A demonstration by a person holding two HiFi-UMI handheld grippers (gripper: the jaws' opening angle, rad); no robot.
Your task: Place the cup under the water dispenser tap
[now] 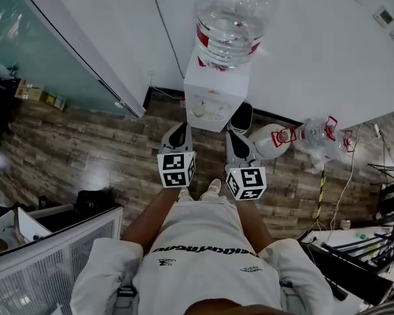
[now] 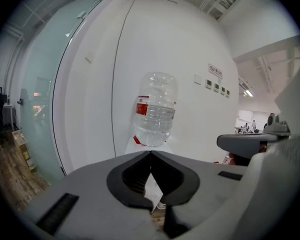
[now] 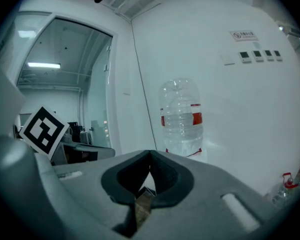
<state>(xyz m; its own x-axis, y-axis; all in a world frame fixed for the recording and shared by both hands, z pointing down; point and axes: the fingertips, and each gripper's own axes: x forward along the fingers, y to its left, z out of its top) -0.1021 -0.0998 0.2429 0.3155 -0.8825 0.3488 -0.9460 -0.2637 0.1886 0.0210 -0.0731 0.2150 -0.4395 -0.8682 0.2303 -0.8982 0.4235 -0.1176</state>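
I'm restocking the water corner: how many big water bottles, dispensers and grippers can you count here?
Water bottles: 3 (mounted bottle, first floor bottle, second floor bottle)
Water dispenser: 1
Grippers: 2 (left gripper, right gripper)
Total: 6

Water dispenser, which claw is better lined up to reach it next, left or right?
Left, narrowly. Both claws are shut and empty, but the left claw points straight at the bottle on the water dispenser. From the right claw the bottle sits off-centre.
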